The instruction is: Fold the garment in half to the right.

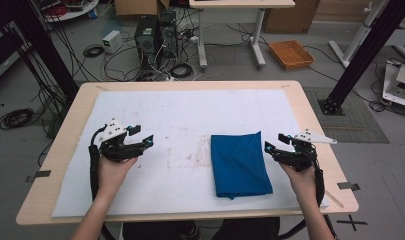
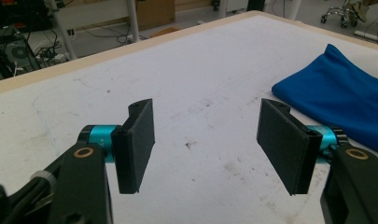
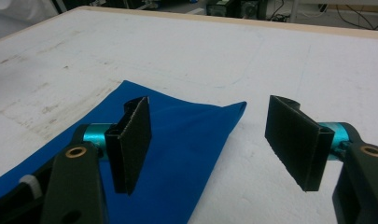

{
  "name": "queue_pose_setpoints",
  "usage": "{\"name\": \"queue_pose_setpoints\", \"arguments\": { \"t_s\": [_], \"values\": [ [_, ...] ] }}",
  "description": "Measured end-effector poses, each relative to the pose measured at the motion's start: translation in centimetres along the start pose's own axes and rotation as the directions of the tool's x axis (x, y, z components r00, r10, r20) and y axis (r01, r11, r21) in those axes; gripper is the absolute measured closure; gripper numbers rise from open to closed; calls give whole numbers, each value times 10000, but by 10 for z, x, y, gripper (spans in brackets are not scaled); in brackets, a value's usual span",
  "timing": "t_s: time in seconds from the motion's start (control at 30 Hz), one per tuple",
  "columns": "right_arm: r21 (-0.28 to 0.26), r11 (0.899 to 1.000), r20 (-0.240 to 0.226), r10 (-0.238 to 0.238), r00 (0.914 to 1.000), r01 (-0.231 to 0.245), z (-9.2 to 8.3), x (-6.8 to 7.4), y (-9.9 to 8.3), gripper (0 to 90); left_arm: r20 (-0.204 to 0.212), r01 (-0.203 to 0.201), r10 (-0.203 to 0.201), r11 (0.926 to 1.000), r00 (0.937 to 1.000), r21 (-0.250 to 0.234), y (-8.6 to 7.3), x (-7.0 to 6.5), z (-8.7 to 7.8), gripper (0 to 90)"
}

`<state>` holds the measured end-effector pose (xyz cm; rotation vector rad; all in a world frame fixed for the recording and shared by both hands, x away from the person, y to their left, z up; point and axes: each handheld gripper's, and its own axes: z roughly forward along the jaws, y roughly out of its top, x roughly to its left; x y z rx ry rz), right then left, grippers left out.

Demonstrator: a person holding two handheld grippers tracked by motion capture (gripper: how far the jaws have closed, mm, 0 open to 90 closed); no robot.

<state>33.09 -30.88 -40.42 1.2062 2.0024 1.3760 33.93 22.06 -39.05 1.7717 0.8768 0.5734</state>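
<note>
Two grippers, left gripper (image 1: 141, 136) and right gripper (image 1: 276, 143), both spread wide and empty beside the folded blue cloth (image 1: 239, 165).

Orange tray (image 1: 291, 54), computer towers (image 1: 156, 34)

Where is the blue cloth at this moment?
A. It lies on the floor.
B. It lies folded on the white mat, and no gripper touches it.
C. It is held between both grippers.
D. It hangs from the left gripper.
B: the blue cloth lies folded flat on the white mat, with the left gripper and right gripper both open and apart from it.
</note>
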Motion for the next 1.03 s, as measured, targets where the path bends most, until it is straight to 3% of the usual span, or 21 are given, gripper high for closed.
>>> {"name": "queue_pose_setpoints", "arguments": {
  "t_s": [0.13, 0.5, 1.03],
  "values": [
    [9, 9999, 115, 102, 9999, -102, 0, -5, -1, 311, -46, -126, 126, 9999, 9999, 28, 0, -1, -1, 370],
    [-8, 9995, 406, 326, 9986, -326, -4, -14, -4, 308, -259, 135, -132, 9998, 9996, 114, -3, 2, -1, 369],
    [162, 9990, 453, 413, 9981, -421, -1, -18, -8, 293, -290, 202, -195, 9995, 9994, 234, -5, 4, 2, 369]
  ]
}}
